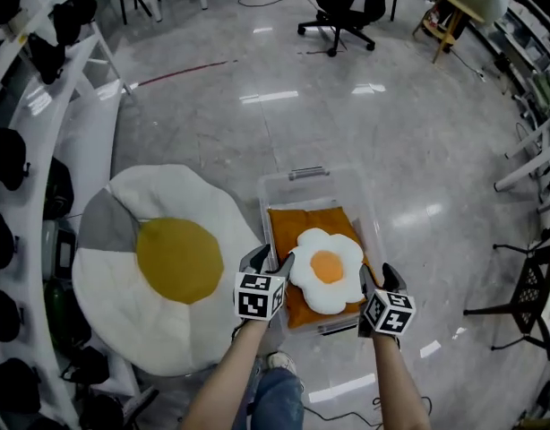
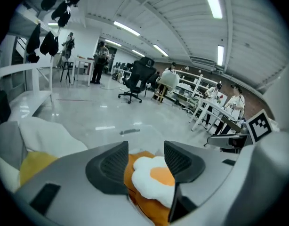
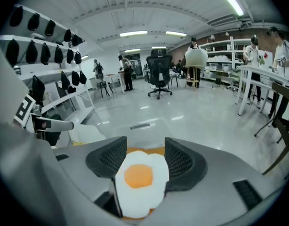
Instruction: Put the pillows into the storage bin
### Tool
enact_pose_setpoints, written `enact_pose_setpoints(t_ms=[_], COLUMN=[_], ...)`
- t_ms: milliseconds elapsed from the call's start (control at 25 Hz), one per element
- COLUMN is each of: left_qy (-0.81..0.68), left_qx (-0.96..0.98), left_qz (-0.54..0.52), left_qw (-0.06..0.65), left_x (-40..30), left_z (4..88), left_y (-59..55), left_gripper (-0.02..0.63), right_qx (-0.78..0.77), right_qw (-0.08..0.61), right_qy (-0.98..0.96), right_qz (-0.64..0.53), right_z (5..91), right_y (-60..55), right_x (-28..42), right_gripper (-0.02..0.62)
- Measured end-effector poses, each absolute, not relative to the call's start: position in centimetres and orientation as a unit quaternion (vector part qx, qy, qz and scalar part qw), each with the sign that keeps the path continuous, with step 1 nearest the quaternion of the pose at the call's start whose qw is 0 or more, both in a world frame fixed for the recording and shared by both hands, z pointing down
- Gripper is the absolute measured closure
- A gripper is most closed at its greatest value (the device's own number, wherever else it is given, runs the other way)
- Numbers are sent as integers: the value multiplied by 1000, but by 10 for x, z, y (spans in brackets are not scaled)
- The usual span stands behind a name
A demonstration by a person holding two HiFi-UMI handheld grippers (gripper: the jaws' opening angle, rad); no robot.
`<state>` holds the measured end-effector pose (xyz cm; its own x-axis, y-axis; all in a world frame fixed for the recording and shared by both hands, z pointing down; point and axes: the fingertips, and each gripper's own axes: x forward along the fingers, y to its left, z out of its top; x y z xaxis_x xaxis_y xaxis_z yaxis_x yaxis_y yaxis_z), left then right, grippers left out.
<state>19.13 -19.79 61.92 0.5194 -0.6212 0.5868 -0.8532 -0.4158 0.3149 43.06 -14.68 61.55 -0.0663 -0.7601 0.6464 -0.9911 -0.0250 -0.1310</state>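
on the grey floor (image 1: 347, 124), the clear plastic storage bin (image 1: 375, 215) holds a flat orange square pillow (image 1: 311, 219) with a small white fried-egg pillow (image 1: 326, 270) on top. the left gripper (image 1: 270, 260) and right gripper (image 1: 379, 278) hang over the bin's near end, jaws wide, empty. a large fried-egg cushion (image 1: 167, 267) lies just left of the bin.

The egg pillow (image 1: 326, 269) is plush cloth, the bin (image 1: 315, 191) clear smooth plastic, the floor (image 1: 302, 124) glossy.
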Motion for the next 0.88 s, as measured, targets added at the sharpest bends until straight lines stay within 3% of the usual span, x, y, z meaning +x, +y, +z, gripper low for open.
enact_pose_setpoints(t_ms=[400,880], left_qy=[-529,-627], left_qx=[826,776], left_qz=[97,29], left_qw=[168,56], left_x=[86,-41], left_z=[355,149], left_y=[-213,-159], left_gripper=[444,542], right_qx=[568,473], right_qw=[119,-19], right_qy=[-797,-875], right_qz=[169,104], right_z=[361,153], right_y=[-215,-191], right_x=[284,161], right_gripper=[374,446])
